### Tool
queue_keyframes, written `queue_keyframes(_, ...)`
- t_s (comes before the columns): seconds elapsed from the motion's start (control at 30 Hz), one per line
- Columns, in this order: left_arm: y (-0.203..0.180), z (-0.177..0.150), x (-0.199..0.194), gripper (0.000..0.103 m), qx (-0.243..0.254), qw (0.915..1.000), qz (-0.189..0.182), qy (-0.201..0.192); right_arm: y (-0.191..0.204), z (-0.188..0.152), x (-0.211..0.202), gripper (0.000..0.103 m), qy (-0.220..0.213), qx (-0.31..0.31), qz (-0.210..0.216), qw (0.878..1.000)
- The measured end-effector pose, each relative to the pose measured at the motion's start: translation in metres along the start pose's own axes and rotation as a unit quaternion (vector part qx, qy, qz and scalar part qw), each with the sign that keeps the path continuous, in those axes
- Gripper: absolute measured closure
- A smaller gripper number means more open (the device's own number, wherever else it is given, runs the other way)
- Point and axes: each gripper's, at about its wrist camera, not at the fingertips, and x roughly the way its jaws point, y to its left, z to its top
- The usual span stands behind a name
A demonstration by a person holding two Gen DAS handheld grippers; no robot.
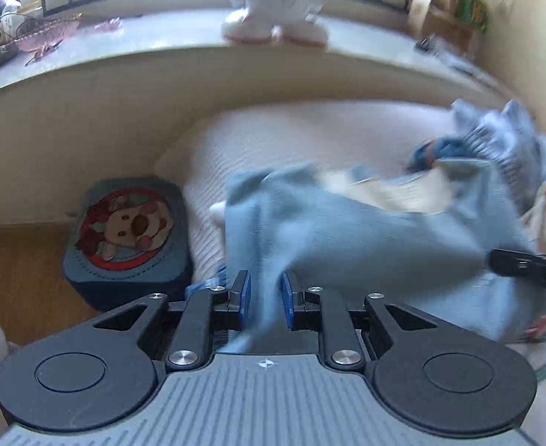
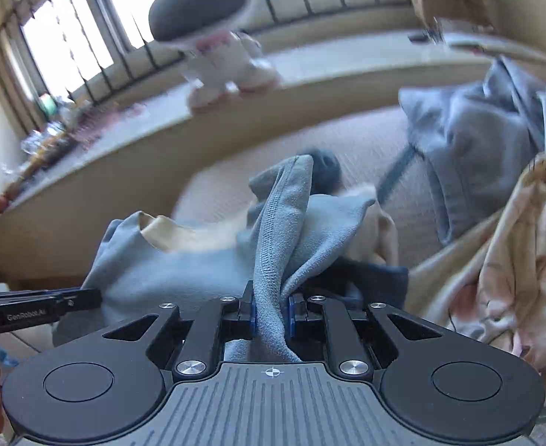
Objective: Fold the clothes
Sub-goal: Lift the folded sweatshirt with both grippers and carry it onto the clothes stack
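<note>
A light blue garment (image 1: 366, 234) with a cream lining hangs lifted over a pale bed (image 1: 273, 137). My left gripper (image 1: 266, 299) is shut on a bunched edge of it, cloth running down between the blue pads. In the right wrist view the same blue garment (image 2: 183, 264) is pinched by my right gripper (image 2: 272, 316), a stitched hem rising from between its pads. The right gripper's fingers (image 1: 529, 265) show at the right edge of the left wrist view, and the left gripper's body (image 2: 31, 310) shows at the left of the right wrist view. The picture is blurred.
A second grey-blue garment (image 2: 477, 141) lies crumpled at the bed's far right beside a floral quilt (image 2: 526, 245). A white plush toy (image 1: 276, 7) stands on the window ledge (image 1: 143, 37). A blue cushion (image 1: 128, 238) with a cartoon dog sits on the wooden floor, left of the bed.
</note>
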Motion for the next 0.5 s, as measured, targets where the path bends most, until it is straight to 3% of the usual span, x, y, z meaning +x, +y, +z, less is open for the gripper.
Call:
queue_keyframes(0.17, 0.006, -0.003, 0.041, 0.085, -0.01, 0.9997, 0.003, 0.02, -0.017, -0.012, 0.03, 0.088, 0.026, 0.013, 0.003, 1.0)
queue_keyframes(0.4, -0.016, -0.002, 0.057, 0.085, 0.033, 0.9976, 0.057, 0.023, -0.021, -0.014, 0.04, 0.09, 0.034, 0.01, 0.013, 0.999)
queue_keyframes(0.5, -0.02, 0.0, 0.043, 0.074, 0.036, 0.9956, 0.082, 0.026, -0.022, -0.016, 0.033, 0.087, 0.024, 0.011, 0.019, 0.999)
